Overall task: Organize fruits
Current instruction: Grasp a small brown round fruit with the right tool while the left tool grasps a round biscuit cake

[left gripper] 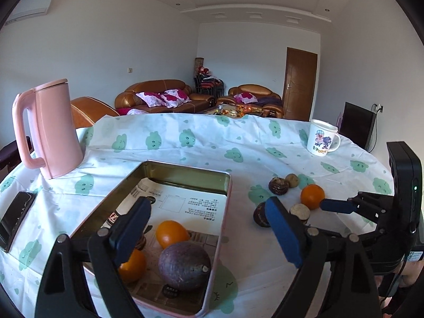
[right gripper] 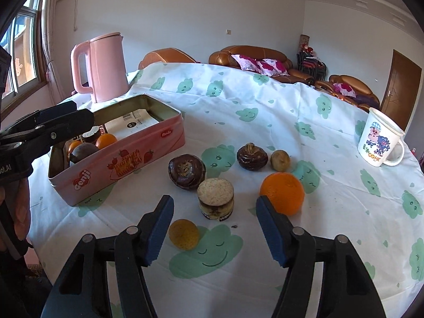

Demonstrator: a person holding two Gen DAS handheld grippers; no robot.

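Fruits are partly sorted: the pink biscuit tin [right gripper: 127, 156], at nine o'clock on the table, already holds two oranges and a purple passion fruit [left gripper: 184, 265]. Loose at the centre lie an orange [right gripper: 282, 193], dark water chestnuts and a small yellow fruit [right gripper: 184, 233]. A pick-up seems next, calling for a short forward reach. The right gripper [right gripper: 214, 229] hovers with jaws spread and empty; the left gripper [left gripper: 209, 234], likewise spread and empty, hangs over the tin.
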